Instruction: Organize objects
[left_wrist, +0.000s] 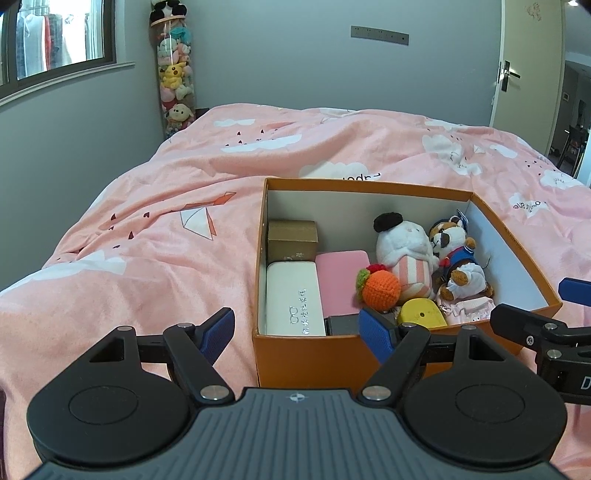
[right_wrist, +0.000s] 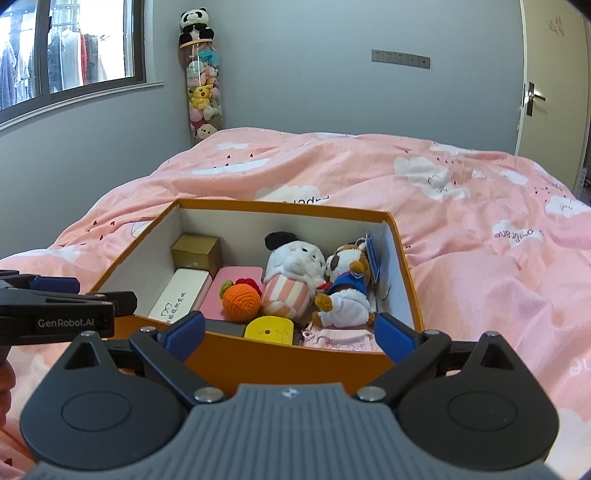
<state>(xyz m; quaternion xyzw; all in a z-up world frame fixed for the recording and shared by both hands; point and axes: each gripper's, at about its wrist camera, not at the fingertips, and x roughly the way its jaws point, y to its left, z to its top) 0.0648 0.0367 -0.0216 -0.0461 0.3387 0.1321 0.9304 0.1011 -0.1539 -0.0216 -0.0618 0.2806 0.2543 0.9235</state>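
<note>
An open orange box (left_wrist: 369, 183) (right_wrist: 280, 205) sits on the bed. Inside lie a white glasses case (left_wrist: 291, 299) (right_wrist: 179, 297), a brown carton (left_wrist: 291, 240), a pink case (left_wrist: 340, 280), an orange crochet fruit (left_wrist: 380, 290) (right_wrist: 240, 301), a white plush (left_wrist: 404, 251) (right_wrist: 291, 266), a sailor-dressed plush (left_wrist: 456, 254) (right_wrist: 347, 284) and a yellow piece (left_wrist: 423, 314) (right_wrist: 269, 328). My left gripper (left_wrist: 299, 332) (right_wrist: 85, 291) hovers open at the box's near left corner. At the near wall, my right gripper (right_wrist: 290, 336) (left_wrist: 546, 306) stands wide open. Neither holds anything.
A rumpled pink duvet (left_wrist: 166, 229) (right_wrist: 480, 240) covers the bed all round the box. A tall clear tube of plush toys (left_wrist: 175, 77) (right_wrist: 202, 96) stands in the far corner beside a window (right_wrist: 74, 55). A door (left_wrist: 532, 66) is at the right.
</note>
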